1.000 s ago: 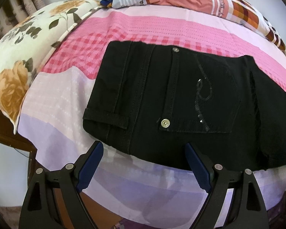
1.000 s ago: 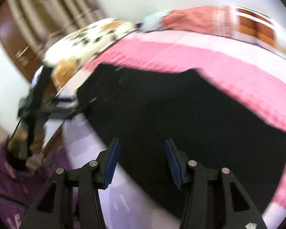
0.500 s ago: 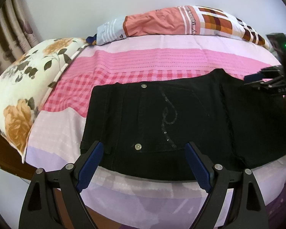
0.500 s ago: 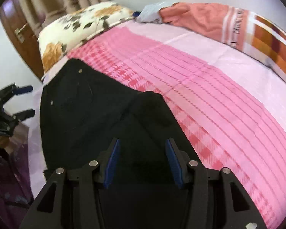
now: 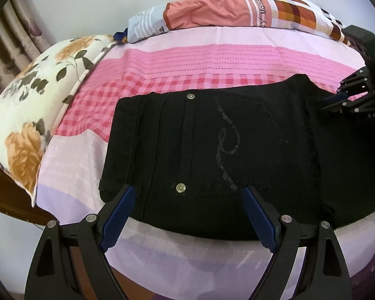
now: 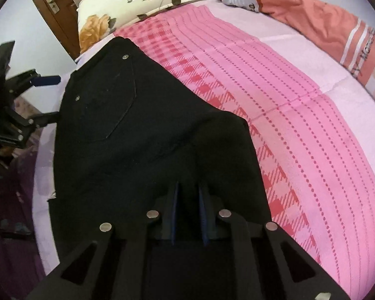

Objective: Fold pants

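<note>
Since half a second ago your right gripper [image 6: 188,195] has narrowed its jaws, now pinching a raised fold of the black pants [image 6: 127,130]. Your left gripper [image 5: 188,200] hangs wide apart, holding nothing, over the waistband end. Pants lie flat along the bed's [image 5: 212,57] near edge; floral pillow [image 5: 30,115] at its left end.

Matt black denim pants [image 5: 212,150]
</note>
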A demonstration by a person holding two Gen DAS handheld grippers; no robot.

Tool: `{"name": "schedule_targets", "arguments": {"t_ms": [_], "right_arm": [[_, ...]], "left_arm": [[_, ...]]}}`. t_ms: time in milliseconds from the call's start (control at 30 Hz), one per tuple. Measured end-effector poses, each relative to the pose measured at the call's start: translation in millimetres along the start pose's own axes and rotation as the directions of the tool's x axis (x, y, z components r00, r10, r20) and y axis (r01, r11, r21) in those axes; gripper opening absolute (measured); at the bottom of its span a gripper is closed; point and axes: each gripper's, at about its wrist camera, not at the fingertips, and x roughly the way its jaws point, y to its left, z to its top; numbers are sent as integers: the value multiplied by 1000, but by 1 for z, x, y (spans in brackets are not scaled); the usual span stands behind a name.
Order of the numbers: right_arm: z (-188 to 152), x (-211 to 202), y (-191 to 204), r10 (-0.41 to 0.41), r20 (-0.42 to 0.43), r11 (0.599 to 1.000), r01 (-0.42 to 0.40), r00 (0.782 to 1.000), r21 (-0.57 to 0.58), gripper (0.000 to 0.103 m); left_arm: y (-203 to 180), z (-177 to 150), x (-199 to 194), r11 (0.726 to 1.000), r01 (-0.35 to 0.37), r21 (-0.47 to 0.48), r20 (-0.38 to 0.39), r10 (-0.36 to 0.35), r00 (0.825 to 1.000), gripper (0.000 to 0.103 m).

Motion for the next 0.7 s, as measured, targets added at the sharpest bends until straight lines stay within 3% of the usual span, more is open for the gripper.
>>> {"name": "schedule_targets", "arguments": {"t_ms": [100, 133, 167, 200, 233, 300, 367, 433, 700], "right_arm": [[3, 3, -2, -12, -14, 999, 12, 1000, -32, 18], [7, 4, -5, 15, -21, 999, -16, 1000, -30, 26], [10, 6, -8, 66, -30, 998, -66, 997, -20, 43], [13, 7, -10, 128, -36, 992, -128, 991, -10, 49], [14, 8, -9, 137, -40, 990, -137, 990, -9, 51], [14, 11, 3, 101, -55, 993, -105, 993, -61, 46], [14, 13, 13, 30, -66, 992, -37, 997, -118, 22], [16, 10, 11, -3, -68, 995, -4, 998, -103, 10], [12, -11, 23, -61, 9, 993, 62, 998, -100, 6]], "left_arm": [[0, 2, 3, 1000, -1, -9, -14, 1, 1000, 87], [0, 2, 5, 1000, -3, -12, -21, 3, 1000, 87], [0, 3, 7, 1000, -5, -14, -28, 4, 1000, 87], [-1, 3, 9, 1000, -5, -15, -36, 5, 999, 87], [-1, 3, 11, 1000, -7, -15, -44, 7, 999, 87], [-2, 4, 13, 1000, -14, -12, -54, 14, 998, 87], [-2, 4, 14, 1000, -25, -9, -58, 25, 998, 87], [-1, 5, 14, 999, -36, -13, -57, 35, 998, 87], [2, 6, 19, 998, -44, -33, -80, 41, 996, 87]]}}
